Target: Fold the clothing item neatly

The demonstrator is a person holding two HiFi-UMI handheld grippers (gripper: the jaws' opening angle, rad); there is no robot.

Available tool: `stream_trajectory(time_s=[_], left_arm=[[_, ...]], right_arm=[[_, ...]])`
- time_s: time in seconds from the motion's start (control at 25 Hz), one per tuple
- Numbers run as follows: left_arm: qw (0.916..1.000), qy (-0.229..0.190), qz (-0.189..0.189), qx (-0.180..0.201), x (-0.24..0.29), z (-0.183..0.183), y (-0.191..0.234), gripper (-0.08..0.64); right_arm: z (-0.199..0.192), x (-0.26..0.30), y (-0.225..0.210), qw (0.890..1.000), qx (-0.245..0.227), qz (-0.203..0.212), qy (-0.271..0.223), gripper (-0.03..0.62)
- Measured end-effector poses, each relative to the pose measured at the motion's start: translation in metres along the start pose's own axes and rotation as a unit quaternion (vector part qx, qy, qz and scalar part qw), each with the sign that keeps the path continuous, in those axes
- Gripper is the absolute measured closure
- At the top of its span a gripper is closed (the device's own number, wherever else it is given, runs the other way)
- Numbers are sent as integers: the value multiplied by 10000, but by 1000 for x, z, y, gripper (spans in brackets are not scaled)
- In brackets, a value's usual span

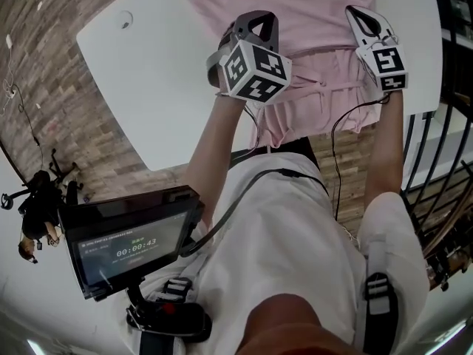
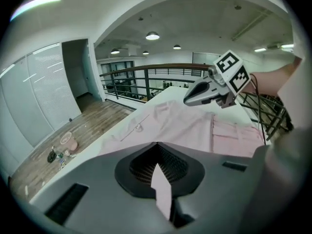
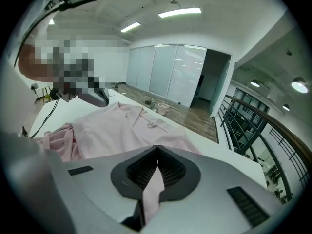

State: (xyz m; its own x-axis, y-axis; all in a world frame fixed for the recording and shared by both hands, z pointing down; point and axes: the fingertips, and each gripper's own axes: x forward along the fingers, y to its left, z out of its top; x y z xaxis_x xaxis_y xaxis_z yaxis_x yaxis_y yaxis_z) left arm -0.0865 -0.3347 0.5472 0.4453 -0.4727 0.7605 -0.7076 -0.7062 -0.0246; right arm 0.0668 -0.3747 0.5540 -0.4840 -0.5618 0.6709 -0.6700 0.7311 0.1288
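The pink shirt (image 1: 310, 21) lies spread over the far right part of the white tabletop (image 1: 148, 72), its collar (image 3: 146, 115) toward the far edge and its lower part bunched in loose folds at the near edge, just in front of the person. The left hand-held gripper (image 2: 158, 169) is closed tight on a thin strip of the pink cloth, which shows between its jaws. The right hand-held gripper (image 3: 156, 172) is pinched shut on another fold of the same cloth in the same way. Both are held above the lower part of the shirt, side by side and somewhat apart. The cloth looks thin, light and limp. It will likely sag between the two held points, crease where it gathers, and slide easily on the smooth tabletop, and it is in no danger of breaking. A pinch of one layer at the hem or a side seam should be enough. Holding at two points well apart along one edge would keep that edge straight for a clean fold.
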Motion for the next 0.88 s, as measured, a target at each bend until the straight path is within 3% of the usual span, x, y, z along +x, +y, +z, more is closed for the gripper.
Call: stream_trajectory(time_s=[0.28, 0.6, 0.88], left_arm=[[9993, 183, -197, 260, 11, 1, -13, 557], [9996, 43, -149, 250, 26, -2, 32, 557], [9999, -112, 25, 56, 29, -1, 56, 555]], right_arm=[[18, -5, 5, 9996, -221, 142, -38, 589], [18, 28, -4, 9991, -405, 101, 90, 589], [18, 41, -24, 9997, -181, 19, 164, 589]])
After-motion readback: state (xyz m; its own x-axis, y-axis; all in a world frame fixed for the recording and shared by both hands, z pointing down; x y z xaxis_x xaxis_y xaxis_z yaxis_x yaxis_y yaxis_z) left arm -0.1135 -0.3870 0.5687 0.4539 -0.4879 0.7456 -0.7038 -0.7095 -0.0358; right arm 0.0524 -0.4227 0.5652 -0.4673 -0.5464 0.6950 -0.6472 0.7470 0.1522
